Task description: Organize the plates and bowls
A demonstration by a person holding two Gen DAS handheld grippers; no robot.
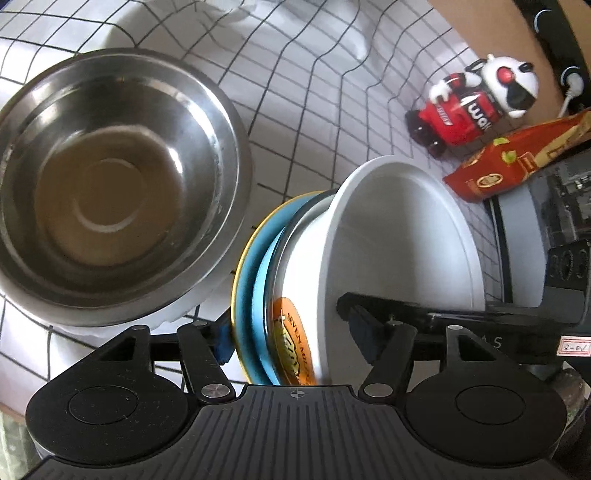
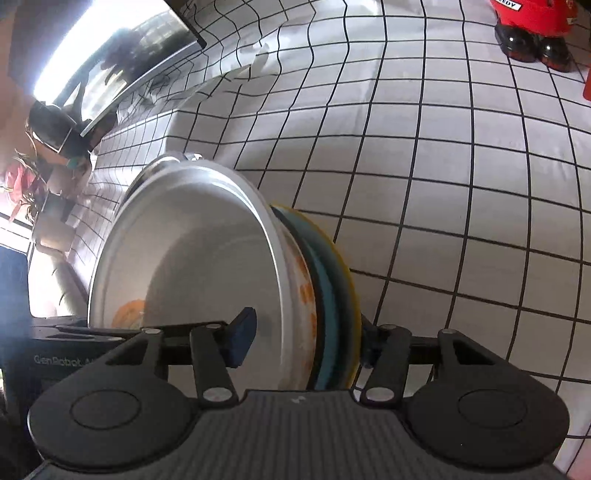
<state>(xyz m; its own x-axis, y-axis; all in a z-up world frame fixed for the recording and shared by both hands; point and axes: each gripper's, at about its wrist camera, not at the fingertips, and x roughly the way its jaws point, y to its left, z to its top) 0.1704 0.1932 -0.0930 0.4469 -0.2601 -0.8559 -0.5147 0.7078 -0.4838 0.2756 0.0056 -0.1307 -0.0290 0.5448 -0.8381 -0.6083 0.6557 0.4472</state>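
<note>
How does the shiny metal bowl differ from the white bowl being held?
The round stainless steel bowl sits upright on the checked cloth, untouched; the white bowl with orange print is tipped on edge, stacked against a blue plate, gripped by both hand-held grippers. Steel reflects; white looks matte. Both are empty.

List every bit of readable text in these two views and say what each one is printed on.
"SEVEN MIL…", partly cut off: orange emblem on the white bowl.
"GenRobot A…", cut off: the left gripper's body, seen from the right wrist.
"…EDY", cut off: white label on the red figurine.
"AS": the right gripper's body, seen from the left wrist.
Handwritten sticker beside it: unclear.
Figurine's chest lettering and red packet: too blurred to read.
</note>
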